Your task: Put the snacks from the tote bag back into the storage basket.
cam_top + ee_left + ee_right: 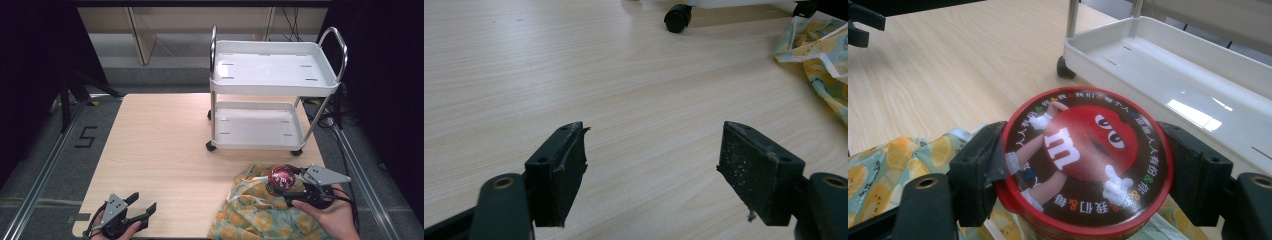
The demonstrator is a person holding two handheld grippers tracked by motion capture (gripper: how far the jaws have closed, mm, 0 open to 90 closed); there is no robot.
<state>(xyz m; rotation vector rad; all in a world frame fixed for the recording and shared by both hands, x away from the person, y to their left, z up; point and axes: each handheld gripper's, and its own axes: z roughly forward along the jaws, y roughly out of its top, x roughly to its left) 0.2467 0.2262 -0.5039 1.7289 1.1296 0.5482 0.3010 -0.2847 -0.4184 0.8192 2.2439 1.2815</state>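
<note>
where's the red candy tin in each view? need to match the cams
High view: red tin at lower right, between the right gripper jaws, over the patterned cloth.
Left gripper view: no tin; cloth at right edge.
Right gripper view: tin at centre, clamped by both jaws.
Shared landmark: white cart, whose black caster and lower tray appear.

Cart (pixel 272 90) at table's (pixel 160 150) far right, bag (pixel 250 210) before it — tin (pixel 281 179) over bag, left tool (pixel 142 207) near-left.
</note>
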